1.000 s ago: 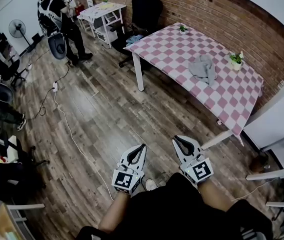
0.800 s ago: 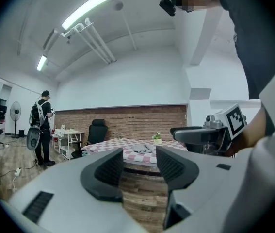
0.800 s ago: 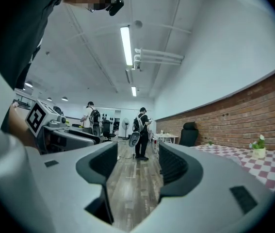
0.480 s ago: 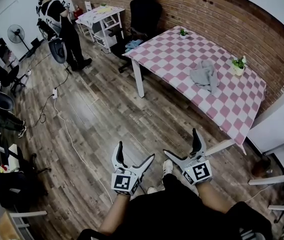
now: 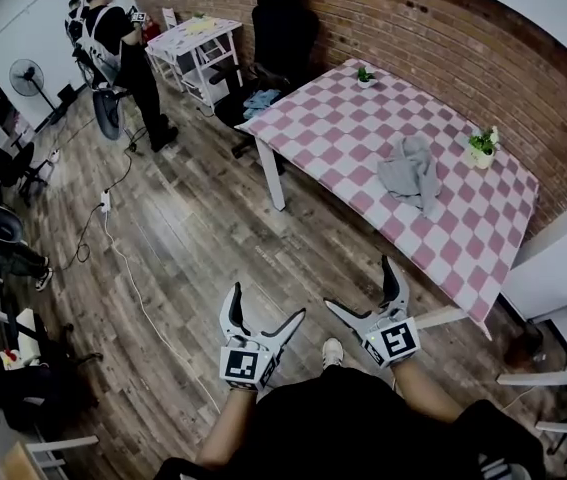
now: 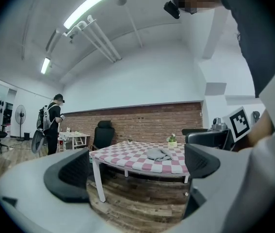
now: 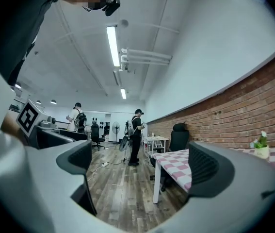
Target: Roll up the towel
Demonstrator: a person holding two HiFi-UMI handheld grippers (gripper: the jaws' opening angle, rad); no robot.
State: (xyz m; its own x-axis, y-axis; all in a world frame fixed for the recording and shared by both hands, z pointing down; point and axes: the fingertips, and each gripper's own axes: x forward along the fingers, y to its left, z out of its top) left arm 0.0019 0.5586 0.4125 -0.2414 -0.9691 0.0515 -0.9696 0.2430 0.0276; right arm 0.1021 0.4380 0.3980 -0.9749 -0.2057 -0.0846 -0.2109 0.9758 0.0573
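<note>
**Entry: crumpled towel on the table, both grippers empty and well short of it**

Item 1, tools. I am holding the left gripper point(image 5: 266, 303) and the right gripper point(image 5: 359, 284) level in front of the body. Both are standing with their jaws spread wide, and nothing is lying between either pair.

Item 2, task piece. The grey towel point(image 5: 410, 173) is lying on the table point(image 5: 363, 108), on the half nearer the right-hand potted plant point(image 5: 482, 146). It is sitting as a crumpled heap, so I am not reading a clean long axis. One tail is trailing toward the table's near long edge.

Item 3, governing relation. The towel is lying ahead and to the right of both tools, well apart from them, with open floor between. I am judging the right gripper the nearer one to the table. The left gripper view is framing the towel point(image 6: 159, 153) far off between its jaws. The right gripper view is looking past the table's left end and is not showing the towel.

Item 4, surface. A pink-and-white checked cloth is covering the table. A second small plant point(image 5: 364, 74) is standing at the table's far corner.

Item 5, room. A brick wall point(image 5: 413, 28) is running behind the table and a black office chair point(image 5: 283, 28) is standing off its left end. A wood-plank floor point(image 5: 193, 228) is spreading on the near side, and a person with a backpack point(image 5: 123, 48) is standing well left of the table.
</note>
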